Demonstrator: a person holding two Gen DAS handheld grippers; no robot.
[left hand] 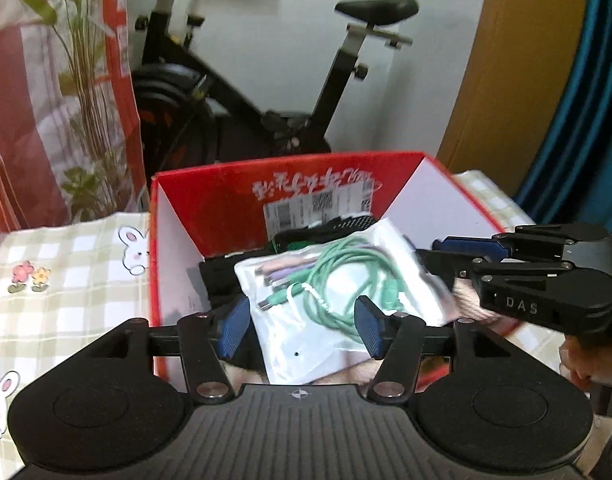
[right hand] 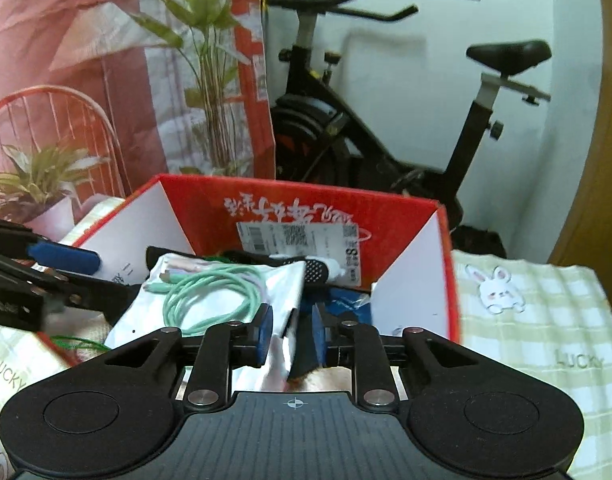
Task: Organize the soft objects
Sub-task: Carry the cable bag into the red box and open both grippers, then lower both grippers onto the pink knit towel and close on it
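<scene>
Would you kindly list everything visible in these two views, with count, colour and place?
Box: one, red outside, white inside, on the tablecloth.
Clear bag: one, whitish, holding green and purple cables, lying on top of the box's contents.
Dark items: number unclear, black, under the bag.
Tablecloth: one, green check with rabbits, under the box.
Exercise bike: one, black, behind the box.
Plants: two, green, far left.
Left gripper: black, blue pads, open around the bag.
Right gripper: black, blue pads, slightly open at the bag's edge.
</scene>
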